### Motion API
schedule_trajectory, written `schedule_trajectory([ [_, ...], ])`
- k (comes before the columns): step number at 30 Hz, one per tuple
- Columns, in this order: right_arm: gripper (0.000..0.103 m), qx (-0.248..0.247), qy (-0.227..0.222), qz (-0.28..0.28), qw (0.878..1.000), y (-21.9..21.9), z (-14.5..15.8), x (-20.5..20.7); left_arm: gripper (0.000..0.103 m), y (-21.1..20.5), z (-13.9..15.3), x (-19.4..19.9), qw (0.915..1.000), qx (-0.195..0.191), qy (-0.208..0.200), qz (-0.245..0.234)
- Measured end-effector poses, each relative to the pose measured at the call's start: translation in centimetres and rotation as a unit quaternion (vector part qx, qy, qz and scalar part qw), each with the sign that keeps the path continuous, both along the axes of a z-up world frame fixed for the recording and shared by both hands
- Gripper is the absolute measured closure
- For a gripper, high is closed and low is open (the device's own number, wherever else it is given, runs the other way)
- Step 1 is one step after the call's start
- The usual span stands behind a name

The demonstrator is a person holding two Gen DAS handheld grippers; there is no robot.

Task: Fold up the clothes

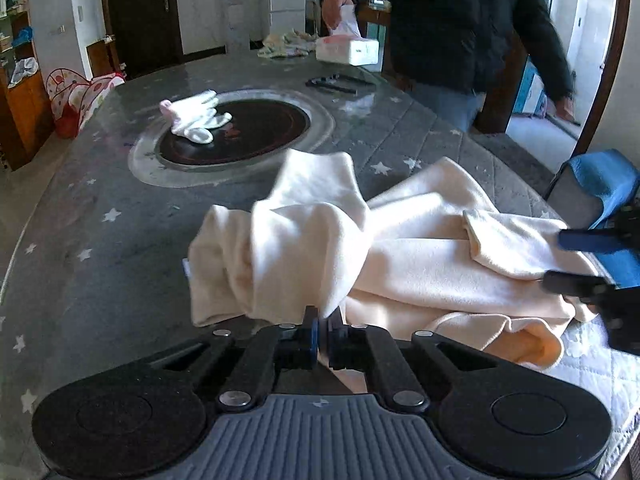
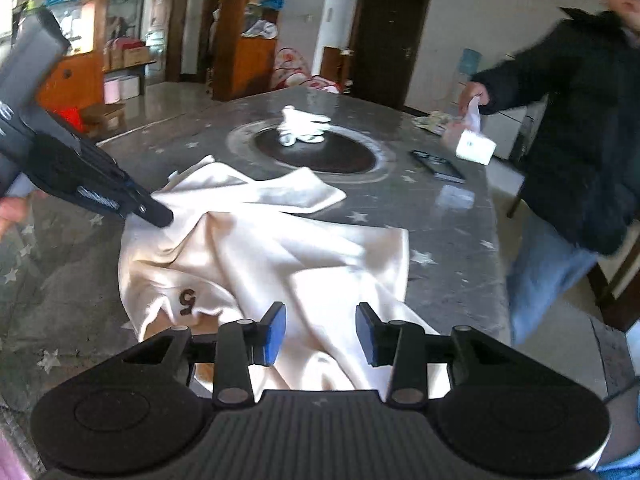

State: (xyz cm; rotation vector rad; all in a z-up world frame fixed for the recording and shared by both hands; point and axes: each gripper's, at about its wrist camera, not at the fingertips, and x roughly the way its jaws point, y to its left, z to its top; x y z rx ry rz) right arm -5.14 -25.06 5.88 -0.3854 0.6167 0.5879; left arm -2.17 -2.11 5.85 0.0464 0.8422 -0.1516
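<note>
A cream garment (image 1: 400, 248) lies crumpled on the grey star-patterned table (image 1: 100, 240). It also shows in the right wrist view (image 2: 280, 256), with a brown "5" on it. My left gripper (image 1: 323, 334) is shut on a bunched edge of the garment and lifts that fold off the table; it also shows in the right wrist view (image 2: 154, 212) at the garment's left edge. My right gripper (image 2: 321, 334) is open and empty just above the garment's near edge; it also shows in the left wrist view (image 1: 576, 260), jaws apart.
A small white garment (image 1: 196, 116) lies on the dark round insert (image 1: 260, 132) mid-table. A person in a dark jacket (image 2: 580, 120) stands at the far side by a white tissue pack (image 1: 348, 50). A phone (image 2: 438, 166) lies on the table. A blue chair (image 1: 600, 184) stands at the right.
</note>
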Motion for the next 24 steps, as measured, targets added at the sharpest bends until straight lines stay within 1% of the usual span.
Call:
schedule_trajectory([
  [6,0.065,-0.003,0.006,0.004,1.000,2.2,-1.7,1.1,0.100,2.6,0.9,-2.4,0.9998,-0.012,-0.009,0.017],
  [9,0.065,-0.004,0.004,-0.002,1.000,2.7,-1.9,1.5,0.100,3.8,1.2,-3.6,0.9993,-0.019,-0.013,0.028],
  [12,0.067,0.002,0.015,-0.004,1.000,2.9,-2.2,1.9,0.100,5.2,1.2,-4.7,0.9986,-0.032,-0.012,0.041],
  [17,0.066,0.009,0.028,0.029,0.999,4.4,-2.4,0.7,0.100,6.6,1.5,-6.9,0.9978,-0.039,-0.013,0.051],
  [20,0.066,0.009,0.033,0.050,0.998,5.4,-2.7,-0.2,0.100,7.0,1.5,-8.0,0.9980,-0.040,-0.010,0.048],
  [22,0.070,0.000,0.031,0.054,0.998,6.1,-3.1,-0.5,0.100,7.3,1.4,-8.9,0.9980,-0.039,-0.007,0.049],
  [24,0.082,-0.001,0.033,0.050,0.998,6.5,-3.3,-0.5,0.100,7.8,1.4,-9.6,0.9978,-0.041,-0.006,0.051],
])
